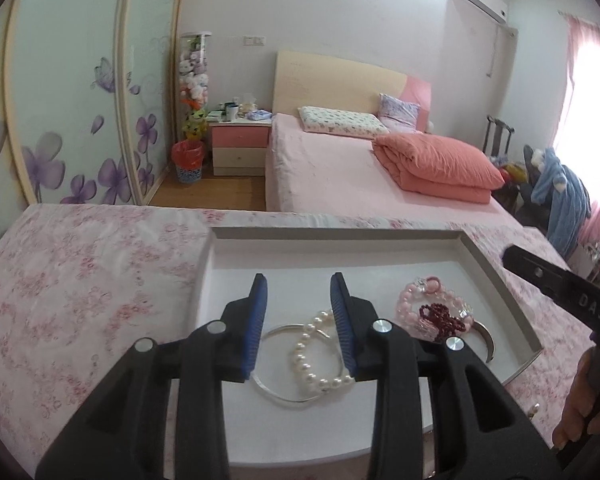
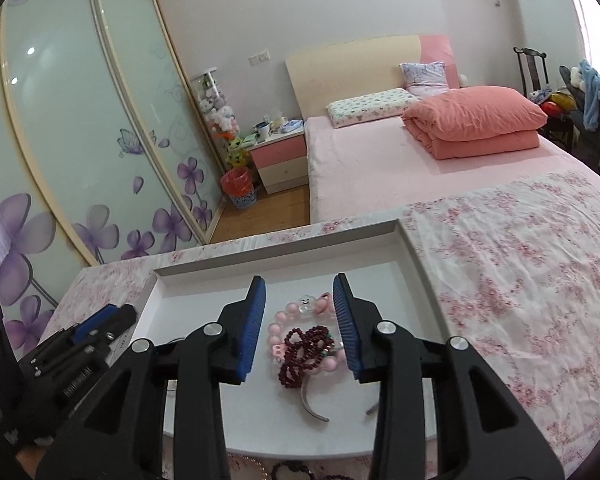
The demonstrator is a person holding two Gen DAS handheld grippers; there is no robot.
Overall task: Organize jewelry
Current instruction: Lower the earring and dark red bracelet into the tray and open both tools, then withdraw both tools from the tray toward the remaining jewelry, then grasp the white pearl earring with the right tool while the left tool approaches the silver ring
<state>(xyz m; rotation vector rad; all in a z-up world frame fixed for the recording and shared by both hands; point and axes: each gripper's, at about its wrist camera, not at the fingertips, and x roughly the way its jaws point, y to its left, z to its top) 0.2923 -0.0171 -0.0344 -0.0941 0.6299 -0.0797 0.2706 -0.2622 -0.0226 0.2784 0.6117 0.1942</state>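
Observation:
A white shallow tray (image 1: 496, 268) lies on a pink floral cloth. In the left wrist view my left gripper (image 1: 299, 288) is open above a white pearl bracelet (image 1: 312, 360) lying across a thin silver bangle (image 1: 272, 390). To their right lie a pink bead bracelet (image 1: 410, 300), a dark red bead string (image 1: 440, 316) and a silver cuff (image 1: 486, 340). In the right wrist view my right gripper (image 2: 299, 288) is open above the pink bead bracelet (image 2: 278, 326), the dark red bead string (image 2: 304, 348) and the silver cuff (image 2: 310, 404). Both grippers hold nothing.
The tray (image 2: 416, 256) sits near the cloth's far edge. Dark beads (image 2: 292, 470) lie on the cloth in front of the tray. Beyond are a pink bed (image 1: 340, 168), a nightstand (image 1: 240, 148) and a wardrobe (image 2: 80, 140). The other gripper's body shows at right (image 1: 560, 288) and at left (image 2: 80, 344).

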